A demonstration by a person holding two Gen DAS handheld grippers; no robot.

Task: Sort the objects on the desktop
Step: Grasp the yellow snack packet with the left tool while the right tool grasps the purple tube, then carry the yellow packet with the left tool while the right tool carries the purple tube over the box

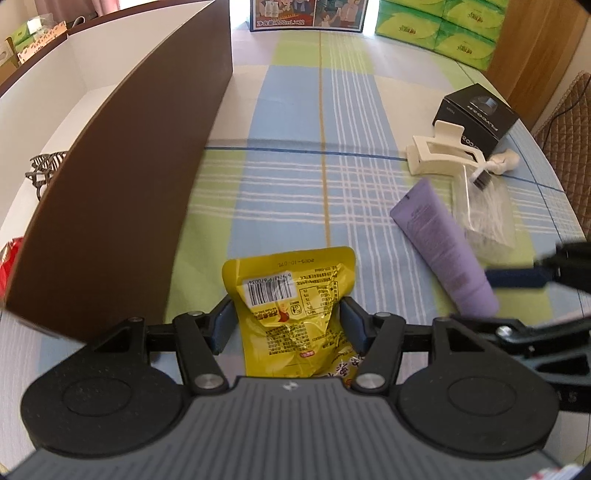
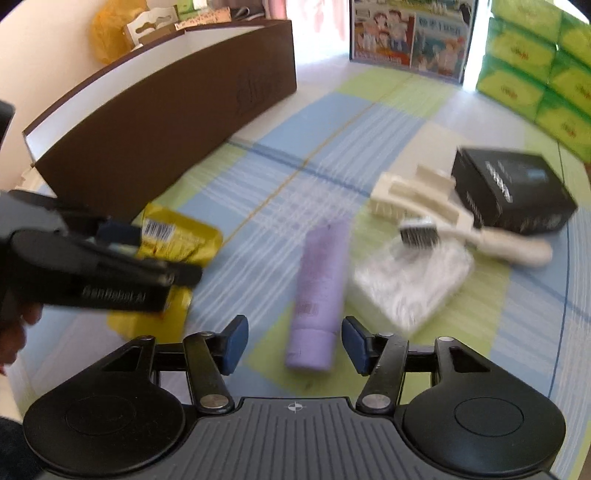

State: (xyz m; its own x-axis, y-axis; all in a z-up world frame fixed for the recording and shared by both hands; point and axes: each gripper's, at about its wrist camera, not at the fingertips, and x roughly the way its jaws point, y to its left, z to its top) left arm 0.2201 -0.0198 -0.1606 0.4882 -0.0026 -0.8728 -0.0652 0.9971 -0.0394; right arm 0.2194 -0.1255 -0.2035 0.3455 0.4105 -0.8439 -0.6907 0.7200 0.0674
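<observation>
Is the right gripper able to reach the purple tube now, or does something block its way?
Probably yes. The right gripper is open, and the purple tube lies on the tablecloth with its cap end right between the fingers. Nothing lies between them. The clear packet lies just beside the tube, so closing needs some care.

a lived-in home: plaid cloth (image 1: 295,177) over the bench, stacked green tissue packs (image 1: 443,29) at one o'clock, a quilted chair (image 1: 569,122) at three o'clock.
</observation>
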